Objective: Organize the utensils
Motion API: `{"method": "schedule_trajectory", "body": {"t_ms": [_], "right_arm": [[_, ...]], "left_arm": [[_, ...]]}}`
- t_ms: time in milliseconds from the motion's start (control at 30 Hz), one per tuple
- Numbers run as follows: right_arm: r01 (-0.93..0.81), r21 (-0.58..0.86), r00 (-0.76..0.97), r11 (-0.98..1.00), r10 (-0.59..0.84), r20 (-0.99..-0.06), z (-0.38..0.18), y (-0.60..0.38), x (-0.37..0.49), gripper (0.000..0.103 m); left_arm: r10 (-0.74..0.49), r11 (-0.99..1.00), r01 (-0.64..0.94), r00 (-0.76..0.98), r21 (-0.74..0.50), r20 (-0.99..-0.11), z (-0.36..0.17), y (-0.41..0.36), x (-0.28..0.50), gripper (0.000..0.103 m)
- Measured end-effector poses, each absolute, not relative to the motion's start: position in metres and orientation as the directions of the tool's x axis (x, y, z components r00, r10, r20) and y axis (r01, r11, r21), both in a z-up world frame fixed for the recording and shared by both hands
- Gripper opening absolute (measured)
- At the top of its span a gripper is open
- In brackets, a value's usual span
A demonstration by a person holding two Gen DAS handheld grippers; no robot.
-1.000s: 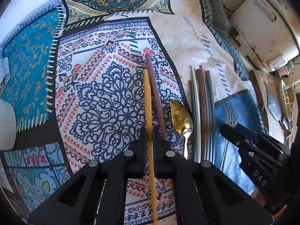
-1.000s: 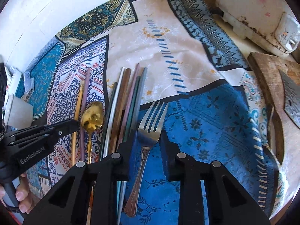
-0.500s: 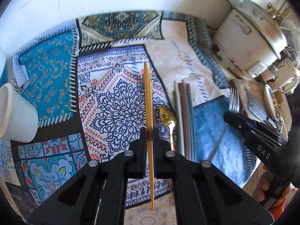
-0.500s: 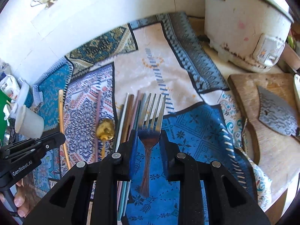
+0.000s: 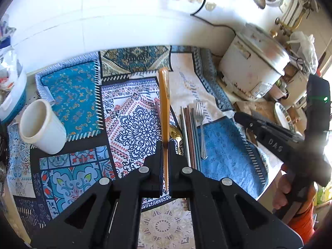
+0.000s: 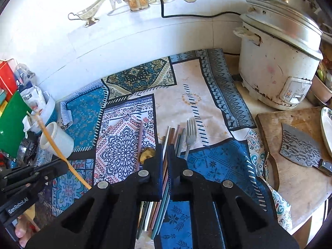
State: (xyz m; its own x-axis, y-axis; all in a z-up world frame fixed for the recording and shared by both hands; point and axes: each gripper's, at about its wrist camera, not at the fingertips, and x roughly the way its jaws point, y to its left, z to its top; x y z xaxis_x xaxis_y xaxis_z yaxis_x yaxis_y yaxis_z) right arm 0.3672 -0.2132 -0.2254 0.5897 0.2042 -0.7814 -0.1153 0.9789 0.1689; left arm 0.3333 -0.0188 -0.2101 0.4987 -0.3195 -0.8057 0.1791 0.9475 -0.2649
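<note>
Kitchen desk (image 6: 300,186) against a white wall, covered by a patterned patchwork cloth (image 5: 128,124). Left gripper (image 5: 165,145): clamped on a yellow chopstick (image 5: 164,103), which is raised above the cloth. Right gripper (image 6: 165,151): fingers drawn nearly together, nothing seen held, above a bundle of chopsticks (image 6: 178,137) laid on the cloth. Fork (image 6: 191,134) laid just beside the bundle; gold spoon (image 5: 176,133) on its other side. White cup (image 5: 41,126) placed well apart, upright. Rice cooker (image 6: 278,62) and cleaver (image 6: 300,149) noted nearby.
</note>
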Motion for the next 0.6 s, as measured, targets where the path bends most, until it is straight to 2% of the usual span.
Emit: {"method": "schedule_trajectory", "body": {"t_ms": [167,233,267,333,533,600], "right_arm": [[-0.088,0.115,0.572,0.989,0.145,-0.808,-0.233,-0.221,0.369,0.005],[-0.088,0.134,0.539,0.987,0.160,-0.827,-0.241,-0.229,0.373,0.015],[-0.081,0.133,0.523,0.988,0.156,-0.838,-0.247,-0.232,0.377,0.027],[-0.072,0.117,0.502,0.990,0.138,-0.854,-0.257,-0.238,0.384,0.037],[-0.073,0.126,0.426,0.989,0.145,-0.893,-0.289,-0.251,0.413,0.037],[-0.075,0.142,0.405,0.987,0.160,-0.900,-0.298,-0.253,0.422,0.037]], "left_arm": [[-0.300,0.954,0.164,0.552,-0.252,-0.778,-0.197,-0.012,0.323,0.000],[-0.295,0.955,0.158,0.566,-0.249,-0.770,-0.195,-0.010,0.321,0.000],[-0.289,0.957,0.154,0.571,-0.246,-0.768,-0.194,-0.010,0.321,0.000],[-0.286,0.957,0.142,0.573,-0.251,-0.768,-0.195,-0.008,0.321,0.000],[-0.229,0.969,0.045,0.531,-0.243,-0.816,-0.223,0.000,0.330,0.002],[-0.198,0.972,-0.008,0.499,-0.233,-0.844,-0.240,0.007,0.336,0.012]]}}
